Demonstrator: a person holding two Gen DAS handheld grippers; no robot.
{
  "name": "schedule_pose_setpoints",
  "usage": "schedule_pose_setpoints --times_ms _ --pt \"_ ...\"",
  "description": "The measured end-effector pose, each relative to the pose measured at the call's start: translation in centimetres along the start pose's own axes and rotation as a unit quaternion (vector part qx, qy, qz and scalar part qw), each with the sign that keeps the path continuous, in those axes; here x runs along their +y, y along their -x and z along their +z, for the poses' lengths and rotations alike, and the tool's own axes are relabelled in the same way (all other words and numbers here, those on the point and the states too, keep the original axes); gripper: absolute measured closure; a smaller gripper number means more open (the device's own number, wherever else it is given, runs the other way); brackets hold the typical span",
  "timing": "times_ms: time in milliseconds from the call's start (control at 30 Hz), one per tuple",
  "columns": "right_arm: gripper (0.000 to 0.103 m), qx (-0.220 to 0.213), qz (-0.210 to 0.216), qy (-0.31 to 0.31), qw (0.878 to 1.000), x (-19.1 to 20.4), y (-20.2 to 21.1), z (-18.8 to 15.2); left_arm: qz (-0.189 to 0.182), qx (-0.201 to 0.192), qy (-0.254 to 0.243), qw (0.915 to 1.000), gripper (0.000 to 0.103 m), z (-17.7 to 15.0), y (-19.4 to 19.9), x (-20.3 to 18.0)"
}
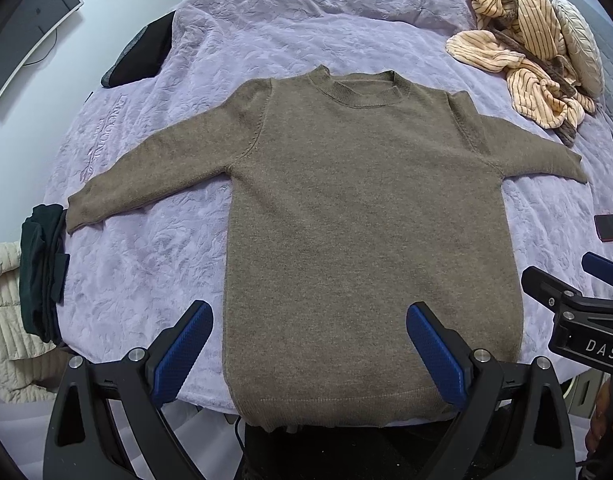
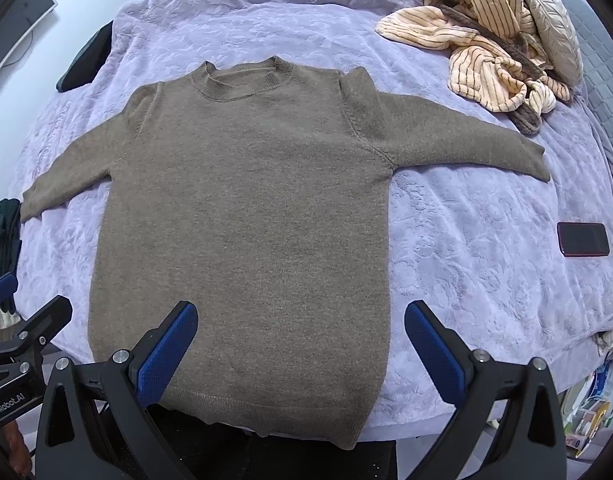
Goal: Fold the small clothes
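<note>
Brown sweater [image 1: 358,216] spread flat, face up, on the lilac bed [image 1: 154,280], sleeves out to both sides. Long axis from hem to collar, running straight away from both tools; collar [image 1: 358,84] at the far end, hem [image 1: 346,412] at the near end, hanging slightly over the bed edge.

Left tool [image 1: 308,354] wide open, holding nothing, hovering over the hem's left half; its left finger beyond the sweater's left side edge, its right finger above the body cloth. Contact with the knit not apparent. Right tool [image 2: 300,354] likewise wide open and empty, above the hem's right half; its left finger over the cloth, its right finger past the sweater's right side edge, over bare bed.

Each tool thus straddling one bottom corner of the sweater, both about equally near the hem, well apart from the sleeves and collar. Left sleeve [image 1: 146,184] nearer the left tool, right sleeve [image 2: 466,144] nearer the right.

Probably the start of folding: no fold made yet. Next likely either a sleeve brought in across the body, or the hem lifted toward the collar along the long axis.

Striped cloth [image 1: 522,48] beyond the right sleeve; phone [image 2: 582,239] right of the body; dark clothes [image 1: 42,272] past the left cuff.
</note>
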State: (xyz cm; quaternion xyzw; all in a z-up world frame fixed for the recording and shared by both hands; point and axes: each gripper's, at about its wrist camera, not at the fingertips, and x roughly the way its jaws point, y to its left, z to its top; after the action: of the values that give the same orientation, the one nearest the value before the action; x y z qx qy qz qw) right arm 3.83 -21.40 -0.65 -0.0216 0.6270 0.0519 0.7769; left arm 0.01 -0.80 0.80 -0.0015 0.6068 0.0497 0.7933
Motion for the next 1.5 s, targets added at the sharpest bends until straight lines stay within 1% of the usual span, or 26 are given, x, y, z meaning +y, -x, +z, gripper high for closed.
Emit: schedule_pose_setpoints --times_ms 300,667,833,1067,1167,1267,1367,1500 --pt "0.000 -0.013 -0.001 0.017 1.000 0.0 0.7 0.5 0.007 -0.004 0.015 0.9998 0.005 0.2 0.6 0.0" --pt "0.000 -0.019 0.009 0.031 0.999 -0.5 0.9 0.4 0.017 -0.006 0.023 0.9996 0.005 -0.1 1.2 -0.6" --pt "0.000 -0.021 0.018 0.035 0.999 -1.1 0.8 0.2 0.026 -0.006 0.026 0.9993 0.005 -0.5 1.5 -1.1" --pt "0.000 -0.021 0.036 0.050 0.998 -1.5 0.5 -0.1 0.048 0.002 0.046 0.9978 0.005 -1.7 1.9 -1.1" --pt "0.000 -0.020 0.040 0.056 0.997 -1.3 0.2 -0.1 0.052 0.007 0.054 0.9971 0.005 -2.3 1.9 -0.7" --pt "0.000 -0.015 0.040 0.057 0.997 -0.9 -0.2 0.1 0.049 0.006 0.057 0.9972 0.005 -2.5 1.8 -0.1" --pt "0.000 -0.016 0.037 0.055 0.998 -0.3 -0.3 0.2 0.040 0.006 0.046 0.9981 0.005 -2.3 1.3 0.2" --pt "0.000 -0.015 0.039 0.044 0.998 1.0 -0.9 0.6 0.004 0.003 0.032 0.9995 0.005 -1.6 0.3 1.2"
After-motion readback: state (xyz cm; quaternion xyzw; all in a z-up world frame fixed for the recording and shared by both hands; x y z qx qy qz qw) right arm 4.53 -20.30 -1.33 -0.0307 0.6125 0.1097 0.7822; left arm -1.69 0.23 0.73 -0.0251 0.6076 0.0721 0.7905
